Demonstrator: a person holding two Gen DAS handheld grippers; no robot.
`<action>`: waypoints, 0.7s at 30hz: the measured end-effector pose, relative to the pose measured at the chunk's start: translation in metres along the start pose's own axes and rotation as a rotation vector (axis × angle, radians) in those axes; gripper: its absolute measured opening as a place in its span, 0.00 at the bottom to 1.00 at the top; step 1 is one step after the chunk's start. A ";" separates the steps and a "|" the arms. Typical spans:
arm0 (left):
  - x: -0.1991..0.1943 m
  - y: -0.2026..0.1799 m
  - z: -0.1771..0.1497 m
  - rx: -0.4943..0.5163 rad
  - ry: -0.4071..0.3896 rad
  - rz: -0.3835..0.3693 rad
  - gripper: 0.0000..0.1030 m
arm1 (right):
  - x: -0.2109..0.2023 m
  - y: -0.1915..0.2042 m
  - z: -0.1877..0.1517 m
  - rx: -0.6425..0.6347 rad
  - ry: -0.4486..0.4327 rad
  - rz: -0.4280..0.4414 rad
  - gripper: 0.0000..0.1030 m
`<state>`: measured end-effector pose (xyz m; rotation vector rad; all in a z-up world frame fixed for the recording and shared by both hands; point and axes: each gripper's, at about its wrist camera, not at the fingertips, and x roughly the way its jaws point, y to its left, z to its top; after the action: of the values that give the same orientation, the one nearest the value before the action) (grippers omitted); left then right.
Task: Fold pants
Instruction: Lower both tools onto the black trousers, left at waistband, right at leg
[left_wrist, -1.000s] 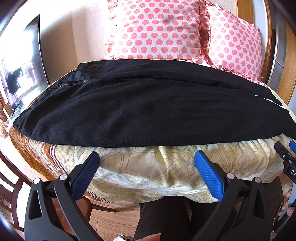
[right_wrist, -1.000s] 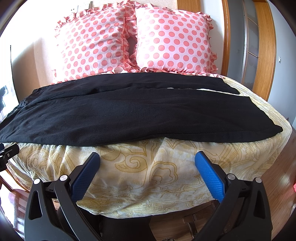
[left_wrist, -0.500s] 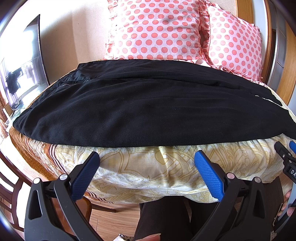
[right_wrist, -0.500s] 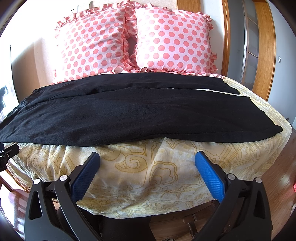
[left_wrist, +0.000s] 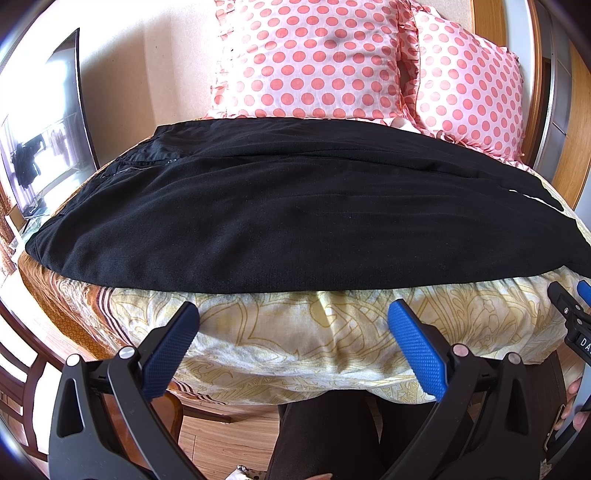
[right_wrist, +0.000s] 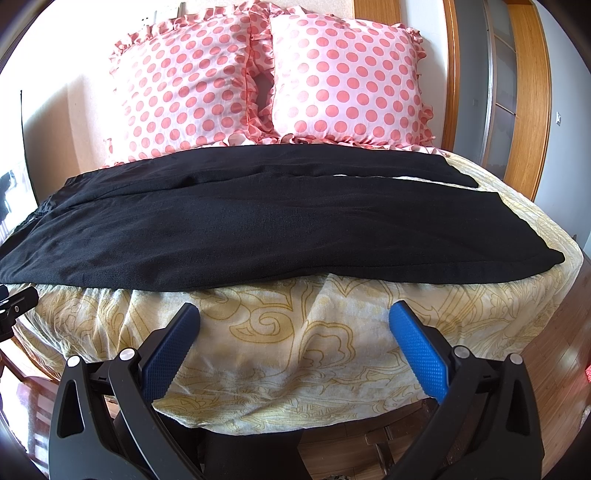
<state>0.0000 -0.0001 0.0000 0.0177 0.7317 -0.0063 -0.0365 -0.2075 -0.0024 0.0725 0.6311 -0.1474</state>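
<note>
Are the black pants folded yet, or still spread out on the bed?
Spread out. The black pants lie flat across the bed, both legs side by side with a gap showing between them.

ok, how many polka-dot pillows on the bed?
2. The left pillow and the right pillow stand side by side at the head of the bed, behind the black pants. None seem hidden.

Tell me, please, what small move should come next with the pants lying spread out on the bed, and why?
Probably bring both open tongs forward to the near edge of the black pants. The left tongs and right tongs hover over the yellow bedspread, short of the cloth and holding nothing. The pants lie flat, legs side by side, waistband at the left, unfolded.
</note>
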 end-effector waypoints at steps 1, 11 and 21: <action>0.000 0.000 0.000 0.000 0.001 0.000 0.98 | 0.000 0.000 0.000 0.000 0.000 0.000 0.99; 0.000 0.000 0.000 0.000 0.002 0.000 0.98 | 0.003 0.000 -0.004 -0.001 -0.007 0.002 0.99; -0.015 0.019 0.011 -0.095 -0.011 -0.083 0.98 | -0.015 -0.024 0.008 0.028 -0.077 0.099 0.99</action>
<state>-0.0034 0.0188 0.0182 -0.1029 0.7204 -0.0510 -0.0483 -0.2306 0.0123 0.1244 0.5474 -0.0628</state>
